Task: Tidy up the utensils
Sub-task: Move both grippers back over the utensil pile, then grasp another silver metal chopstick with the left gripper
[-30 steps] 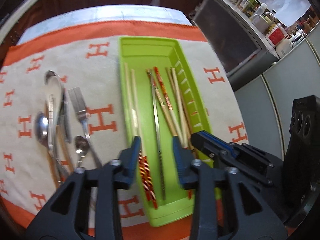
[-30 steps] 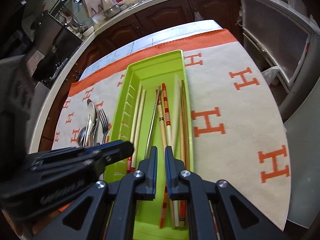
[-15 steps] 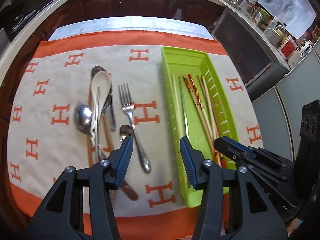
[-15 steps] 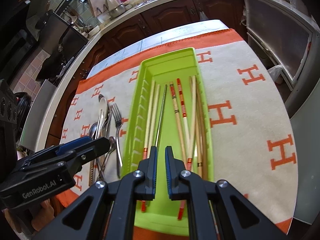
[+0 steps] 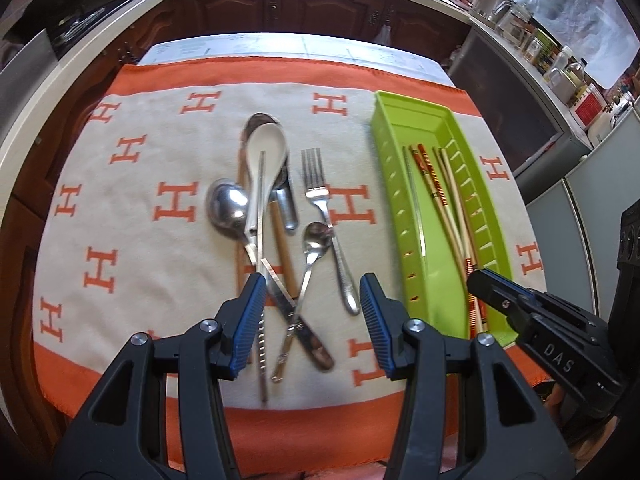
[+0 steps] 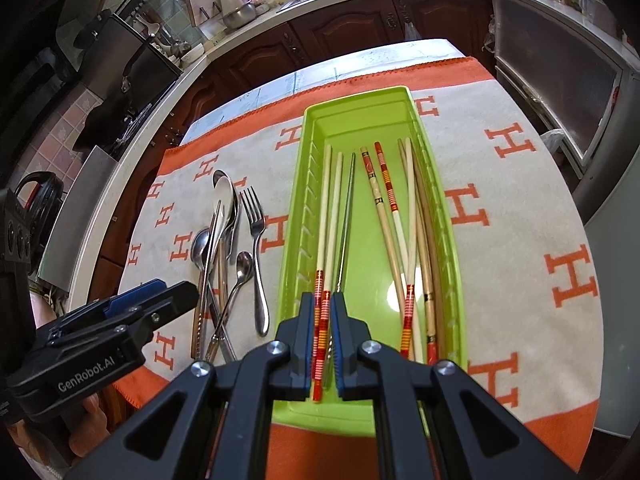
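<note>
left gripper swung off the green tray over the loose cutlery, jaws just widened, empty; right gripper nearly pressed together above chopsticks.

My left gripper hides the knife's middle; chopsticks vanish behind my right gripper.

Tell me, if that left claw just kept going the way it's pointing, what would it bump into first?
Probably the crossed handles in the cutlery pile: the left claw, open, is lined up over the small spoon and table knife on the cloth. Depth is hard to judge.
</note>
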Demonstrator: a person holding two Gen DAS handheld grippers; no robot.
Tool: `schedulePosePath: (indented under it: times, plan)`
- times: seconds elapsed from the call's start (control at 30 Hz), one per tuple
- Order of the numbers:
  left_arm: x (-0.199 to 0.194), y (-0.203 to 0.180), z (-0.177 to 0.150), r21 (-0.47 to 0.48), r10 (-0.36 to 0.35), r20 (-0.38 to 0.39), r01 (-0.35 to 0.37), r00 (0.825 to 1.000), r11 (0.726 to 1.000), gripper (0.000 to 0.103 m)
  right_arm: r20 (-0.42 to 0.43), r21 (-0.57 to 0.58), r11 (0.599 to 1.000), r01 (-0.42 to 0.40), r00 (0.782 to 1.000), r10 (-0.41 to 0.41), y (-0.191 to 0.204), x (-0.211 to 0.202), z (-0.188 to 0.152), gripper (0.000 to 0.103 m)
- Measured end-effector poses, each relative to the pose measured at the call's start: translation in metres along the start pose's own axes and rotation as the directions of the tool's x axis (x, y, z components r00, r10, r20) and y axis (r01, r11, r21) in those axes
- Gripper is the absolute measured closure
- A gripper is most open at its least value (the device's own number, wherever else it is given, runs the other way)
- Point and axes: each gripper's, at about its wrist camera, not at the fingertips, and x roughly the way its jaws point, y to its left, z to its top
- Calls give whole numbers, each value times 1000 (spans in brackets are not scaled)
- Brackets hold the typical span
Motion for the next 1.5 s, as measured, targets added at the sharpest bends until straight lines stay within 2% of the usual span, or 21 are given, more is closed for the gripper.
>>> schedulePosePath:
  times: [0.63,0.83,0.9,1.03,1.17,1.33,1.43,1.5]
  plan:
    - [-27,79,-19,-112,68,46,-63,997,992,58,-7,-77,997,7,1000,-8,52,-1,-13,95]
    - [-31,107,-20,-134,116,68,-107,991,985,58,-27,-131,991,-10,1000,7,76,5,-15,95]
    - [-28,114,-20,-134,97,61,-88,993,987,58,-38,-144,989,-17,999,11,81,9,-16,95]
    - [-10,117,-20,-120,-6,10,7,1000,993,58,-68,-169,985,-40,997,29,91,21,-16,95]
    - [14,106,-18,-85,-77,-43,74,996,994,58,-68,-184,983,-1,998,-12,97,33,-15,95]
    - [39,85,-8,-36,-125,-89,122,988,992,59,-115,-152,988,-19,993,1,91,50,-13,95]
    - [53,74,-2,-22,-147,-116,145,982,989,69,-132,-136,990,-35,991,16,89,55,-11,95]
    - [62,69,1,-16,-159,-139,158,977,987,80,-133,-133,990,-38,991,20,88,57,-9,95]
